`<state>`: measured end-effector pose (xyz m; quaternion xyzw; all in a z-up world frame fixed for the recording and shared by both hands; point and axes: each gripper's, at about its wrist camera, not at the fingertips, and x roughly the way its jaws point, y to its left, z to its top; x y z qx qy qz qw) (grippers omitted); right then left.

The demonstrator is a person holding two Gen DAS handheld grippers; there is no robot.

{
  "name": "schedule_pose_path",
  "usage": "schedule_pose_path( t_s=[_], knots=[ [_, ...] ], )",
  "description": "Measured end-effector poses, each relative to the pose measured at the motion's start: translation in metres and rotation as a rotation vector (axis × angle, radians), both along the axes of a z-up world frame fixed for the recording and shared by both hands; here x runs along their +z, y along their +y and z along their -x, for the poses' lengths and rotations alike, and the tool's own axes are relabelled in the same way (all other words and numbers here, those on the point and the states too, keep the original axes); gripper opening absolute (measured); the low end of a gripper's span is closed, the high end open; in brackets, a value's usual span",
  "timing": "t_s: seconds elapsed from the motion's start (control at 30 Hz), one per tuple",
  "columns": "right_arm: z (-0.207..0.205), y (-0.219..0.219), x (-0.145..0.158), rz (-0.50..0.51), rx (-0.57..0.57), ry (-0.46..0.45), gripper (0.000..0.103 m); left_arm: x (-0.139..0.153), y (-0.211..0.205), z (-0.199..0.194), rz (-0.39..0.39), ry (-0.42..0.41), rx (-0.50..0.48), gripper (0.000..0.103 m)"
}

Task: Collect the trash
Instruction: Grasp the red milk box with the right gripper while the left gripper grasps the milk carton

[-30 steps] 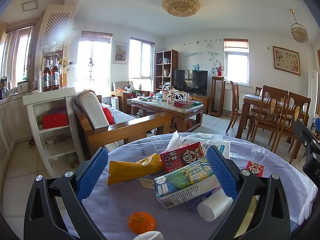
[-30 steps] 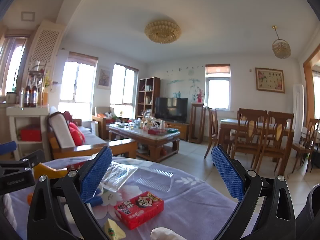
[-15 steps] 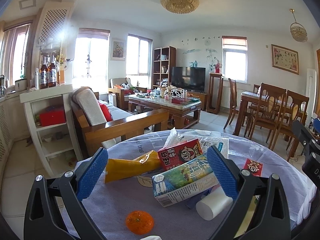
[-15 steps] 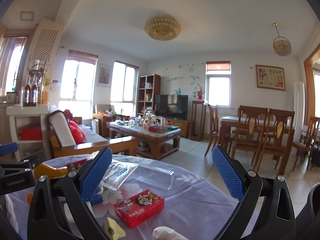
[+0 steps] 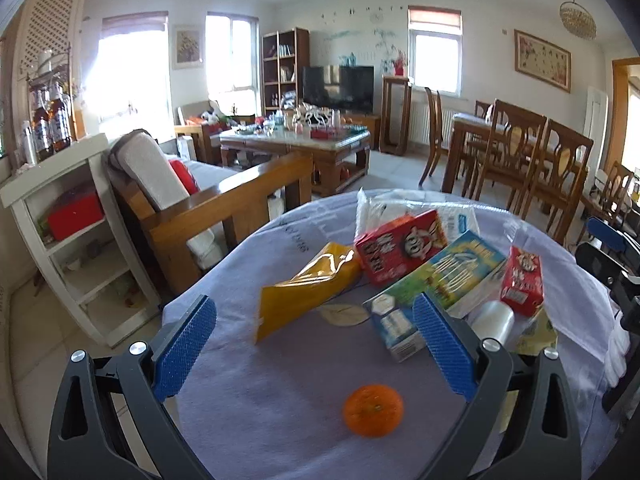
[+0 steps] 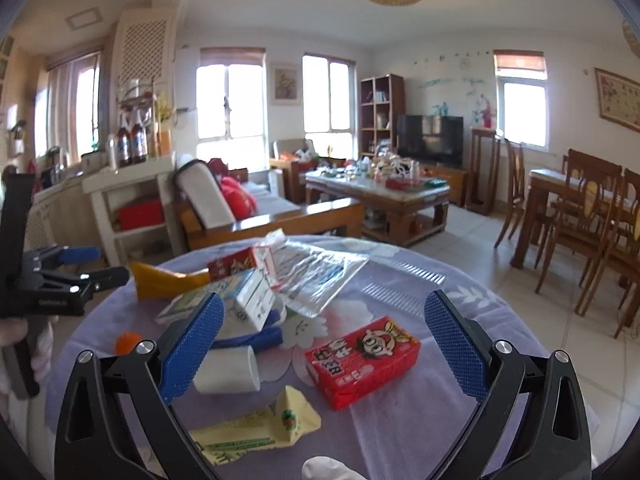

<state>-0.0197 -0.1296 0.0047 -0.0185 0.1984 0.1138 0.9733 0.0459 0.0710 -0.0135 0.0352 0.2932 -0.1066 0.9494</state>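
- Littering the round table (image 5: 248,420), centre frame in both views: a yellow pouch (image 5: 304,292), two red cartons (image 6: 362,360) (image 5: 400,250), a large milk box (image 5: 444,284), a white cup (image 6: 228,368), a clear bag (image 6: 320,276) and a pale wrapper (image 6: 256,432).
- Left gripper (image 5: 316,352), jaws wide and empty, hovers low with an orange (image 5: 373,410) between its fingers and the pouch just ahead, probably its target.
- Right gripper (image 6: 324,356), equally wide and empty, frames the nearer red carton, likely lining up a grasp.
- No bin is visible.
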Motion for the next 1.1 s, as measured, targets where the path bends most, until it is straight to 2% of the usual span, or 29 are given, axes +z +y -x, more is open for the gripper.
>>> schedule_pose_path(
  t_s=[0.1,0.23,0.4,0.47,0.6,0.73,0.9,1.0,1.03,1.1],
  knots=[
    [-0.003,-0.005,-0.002,0.024,-0.024,0.063,0.099,-0.005,0.013,-0.004,0.052,0.056,-0.068,0.098],
    [-0.015,-0.052,-0.008,-0.129,-0.024,0.177,0.099,0.001,-0.007,0.003,0.083,0.035,-0.242,0.098],
    [-0.028,-0.093,-0.019,-0.286,-0.004,0.320,0.099,0.000,-0.070,-0.010,-0.067,0.040,-0.416,0.098],
    [-0.030,-0.096,-0.019,-0.294,0.014,0.346,0.099,-0.004,-0.089,-0.016,-0.134,0.044,-0.452,0.098],
    [-0.036,-0.083,-0.015,-0.197,0.062,0.375,0.099,-0.012,-0.107,-0.027,-0.160,0.074,-0.510,0.098],
    [-0.052,-0.064,-0.022,-0.080,0.110,0.396,0.099,-0.016,-0.107,-0.035,-0.126,0.105,-0.530,0.098],
    [-0.075,-0.040,-0.039,0.053,0.149,0.428,0.099,-0.017,-0.107,-0.049,-0.036,0.142,-0.563,0.098],
    [-0.088,-0.029,-0.049,0.116,0.166,0.461,0.099,-0.022,-0.112,-0.055,-0.027,0.172,-0.577,0.097],
    [-0.092,-0.027,-0.051,0.120,0.169,0.465,0.099,-0.023,-0.113,-0.055,-0.023,0.180,-0.583,0.096],
    [-0.097,-0.026,-0.050,0.119,0.170,0.452,0.099,-0.025,-0.112,-0.059,-0.003,0.193,-0.578,0.085]
  ],
)
